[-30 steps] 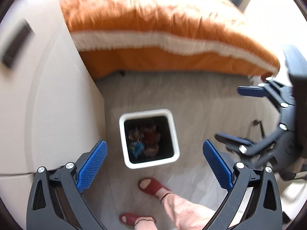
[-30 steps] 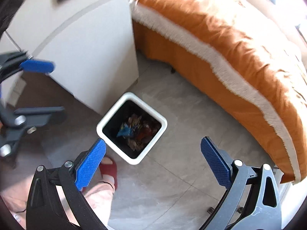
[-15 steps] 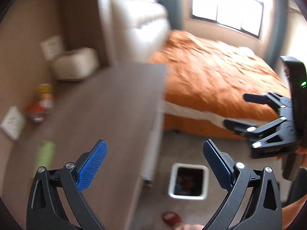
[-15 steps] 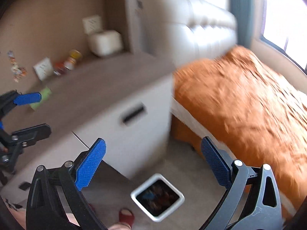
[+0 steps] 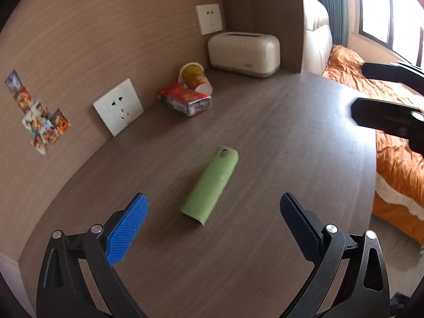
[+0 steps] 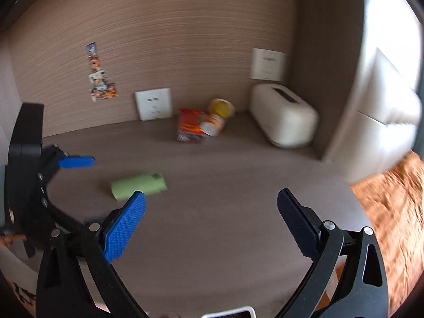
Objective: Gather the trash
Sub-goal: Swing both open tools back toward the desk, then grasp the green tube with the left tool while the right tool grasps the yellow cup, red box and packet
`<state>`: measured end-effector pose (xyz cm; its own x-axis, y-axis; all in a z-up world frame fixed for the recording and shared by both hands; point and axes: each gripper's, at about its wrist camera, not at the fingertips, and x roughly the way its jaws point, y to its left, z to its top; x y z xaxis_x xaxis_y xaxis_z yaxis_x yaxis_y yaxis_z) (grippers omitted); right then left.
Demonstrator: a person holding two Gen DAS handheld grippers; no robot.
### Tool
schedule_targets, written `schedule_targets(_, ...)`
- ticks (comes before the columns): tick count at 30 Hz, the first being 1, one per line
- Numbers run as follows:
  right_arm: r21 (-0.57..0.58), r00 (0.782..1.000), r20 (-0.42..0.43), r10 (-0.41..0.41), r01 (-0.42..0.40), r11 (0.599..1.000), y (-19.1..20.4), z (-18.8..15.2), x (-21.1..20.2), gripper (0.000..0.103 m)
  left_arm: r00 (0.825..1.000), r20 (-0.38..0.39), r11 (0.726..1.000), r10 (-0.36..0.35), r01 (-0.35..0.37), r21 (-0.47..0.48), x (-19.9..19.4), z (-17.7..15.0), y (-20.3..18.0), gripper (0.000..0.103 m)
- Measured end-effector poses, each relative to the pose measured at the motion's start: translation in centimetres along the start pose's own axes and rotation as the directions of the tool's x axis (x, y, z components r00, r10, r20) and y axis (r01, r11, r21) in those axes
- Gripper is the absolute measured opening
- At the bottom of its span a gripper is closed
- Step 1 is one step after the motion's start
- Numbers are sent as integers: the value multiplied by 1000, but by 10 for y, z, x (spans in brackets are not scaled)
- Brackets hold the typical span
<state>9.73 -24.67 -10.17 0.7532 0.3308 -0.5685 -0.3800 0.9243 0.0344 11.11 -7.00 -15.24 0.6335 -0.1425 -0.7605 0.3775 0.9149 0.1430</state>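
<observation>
A brown wood-grain desk top [image 5: 278, 137] is filling most of both views, running back to a wood-panelled wall [image 5: 111, 26]. To the right, an orange bedspread [image 5: 392, 143] is showing past the desk's edge.

In the far right corner of the desk, a cream toaster-shaped box [image 5: 243, 50] is sitting against the wall. Two white wall sockets are showing on the panelling: one [image 5: 118, 106] low at the left, just above the desk, another [image 5: 209, 19] higher up, above the cream box. A strip of colourful stickers [image 5: 37, 111] is clinging to the wall further left.

The left gripper [image 5: 213, 222] is hanging over the near part of the desk, its blue-padded fingers [image 5: 127, 228] spread wide and grasping nothing. The right gripper [image 6: 210, 224] is hovering likewise, released and empty, to the right of the left one.

The trash is lying on the desk. A green cylindrical wrapper [image 5: 210, 184] is resting on its side mid-desk, just beyond the left gripper's tips and between them, not touching either. Far back near the wall, a red snack packet [image 5: 185, 100] is lying flat, and a tipped yellow cup [image 5: 194, 77] is leaning against it, just left of the cream box.

At the bottom edge of the right wrist view, the white rim of a bin [image 6: 228, 314] is just peeking in.
</observation>
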Motion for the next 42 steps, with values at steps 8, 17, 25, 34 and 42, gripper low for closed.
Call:
schedule_targets(8, -23, 993, -119, -8, 6, 1000, 41, 42, 94, 99, 998, -52, 998, -29, 32, 49, 42, 0, 11, 98)
schedule_targets(17, -69, 979, -180, -95, 84, 994, 43, 85, 195, 99, 990, -102, 994, -94, 99, 44, 74, 13, 26, 71)
schedule_targets(25, 12, 965, -253, -66, 72, 997, 20, 108, 247, 99, 982, -103, 984, -158, 165, 60, 79, 20, 26, 52)
schedule_targets(34, 21, 958, -279, -70, 79, 997, 8, 112, 275, 99, 980, -93, 979, -177, 185, 82, 80, 25, 20, 25)
schedule_targets(42, 94, 958, -279, -62, 92, 991, -10, 126, 286, 99, 978, -92, 980, -188, 193, 53, 84, 30, 28, 25)
